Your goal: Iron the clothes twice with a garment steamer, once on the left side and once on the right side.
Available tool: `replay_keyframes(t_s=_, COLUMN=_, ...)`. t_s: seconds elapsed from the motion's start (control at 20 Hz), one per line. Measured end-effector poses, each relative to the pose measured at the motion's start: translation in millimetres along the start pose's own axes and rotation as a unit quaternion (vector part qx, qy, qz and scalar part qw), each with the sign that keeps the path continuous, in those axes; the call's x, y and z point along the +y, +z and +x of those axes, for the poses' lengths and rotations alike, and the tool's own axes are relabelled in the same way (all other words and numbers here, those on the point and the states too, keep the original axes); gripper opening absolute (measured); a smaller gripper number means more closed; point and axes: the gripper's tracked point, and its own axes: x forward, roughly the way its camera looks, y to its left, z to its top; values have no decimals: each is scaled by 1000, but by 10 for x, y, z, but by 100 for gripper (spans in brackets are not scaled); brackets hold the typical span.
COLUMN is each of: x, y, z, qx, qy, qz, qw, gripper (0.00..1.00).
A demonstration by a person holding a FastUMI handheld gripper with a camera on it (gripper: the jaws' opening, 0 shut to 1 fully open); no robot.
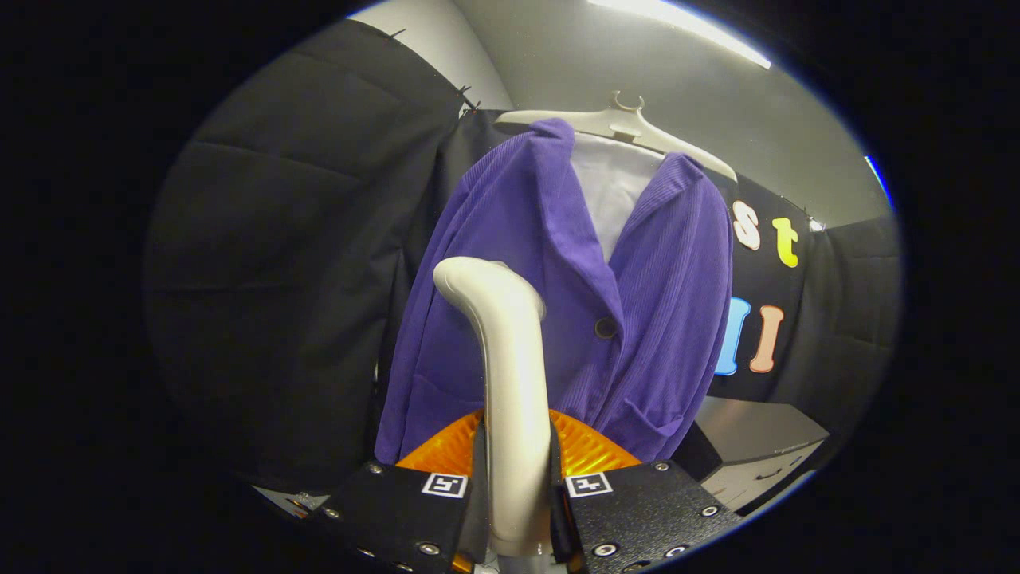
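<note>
Steamer handle (510,383), one pale curved wand, rises upright between the two fingers of the gripper (516,510), whose jaws are closed narrowly on its stem from left and right. Its bent head turns toward the far side, where one purple corduroy jacket (574,319) hangs just beyond it on one pale hanger (629,127), with one white lining or shirt (613,191) showing at the open collar. One dark button (605,328) sits at the jacket's centre closure, to the right of the wand's head. An orange ribbed part (590,450) lies low behind the stem, just ahead of the fingers; what it belongs to cannot be told. One grey cabinet (757,454) stands low at the right, beyond the hem.

The head appears level with the left front panel, so the left-side pass seems to be the step in hand. Judged from this pose, a good stroke keeps the head facing the cloth and close to it, travels straight along the panel, and avoids snagging the button or lapel; whether the head touches the fabric cannot be told.
</note>
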Motion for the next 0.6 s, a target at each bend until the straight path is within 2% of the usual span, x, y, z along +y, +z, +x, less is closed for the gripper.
replay_keyframes(t_s=0.6, x=280, y=-1162, z=-138, qx=92, qy=43, qz=-28, qw=994, gripper=30)
